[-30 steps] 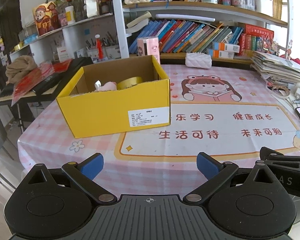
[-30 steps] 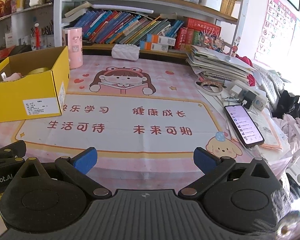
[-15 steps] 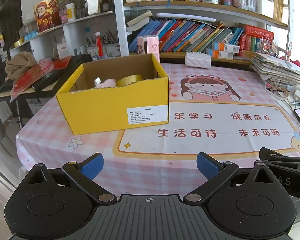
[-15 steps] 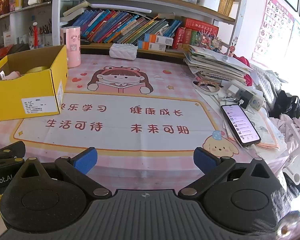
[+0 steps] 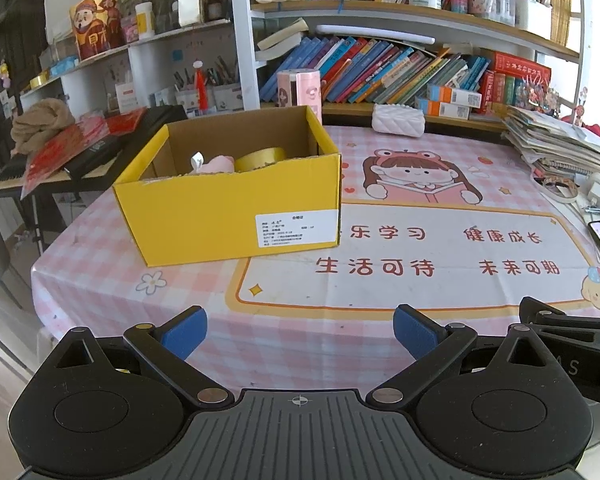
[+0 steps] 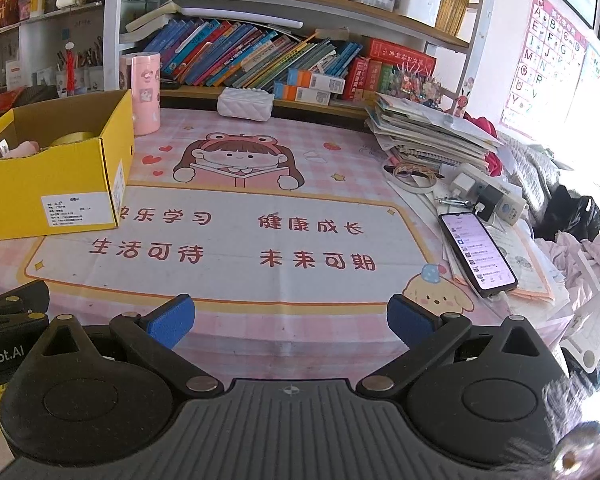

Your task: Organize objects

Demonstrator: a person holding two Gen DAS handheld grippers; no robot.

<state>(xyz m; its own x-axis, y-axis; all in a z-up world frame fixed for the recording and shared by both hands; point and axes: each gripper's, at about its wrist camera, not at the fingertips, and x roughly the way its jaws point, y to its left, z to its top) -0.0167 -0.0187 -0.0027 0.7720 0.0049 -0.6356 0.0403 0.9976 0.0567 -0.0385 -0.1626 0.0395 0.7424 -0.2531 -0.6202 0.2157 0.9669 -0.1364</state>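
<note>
Left hand-held gripper (image 5: 300, 334) and right hand-held gripper (image 6: 290, 320), both released and empty, at lower frame; yellow box (image 5: 236, 216) on counter (image 5: 380, 312) at centre left.

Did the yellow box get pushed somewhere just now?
No. The yellow box keeps its corner on the mat's printed border, just as before. Its small shift in the picture comes from the camera backing away.

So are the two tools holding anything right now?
No. The left tool and the right tool are both open with nothing between their fingers, back from the yellow box.
</note>
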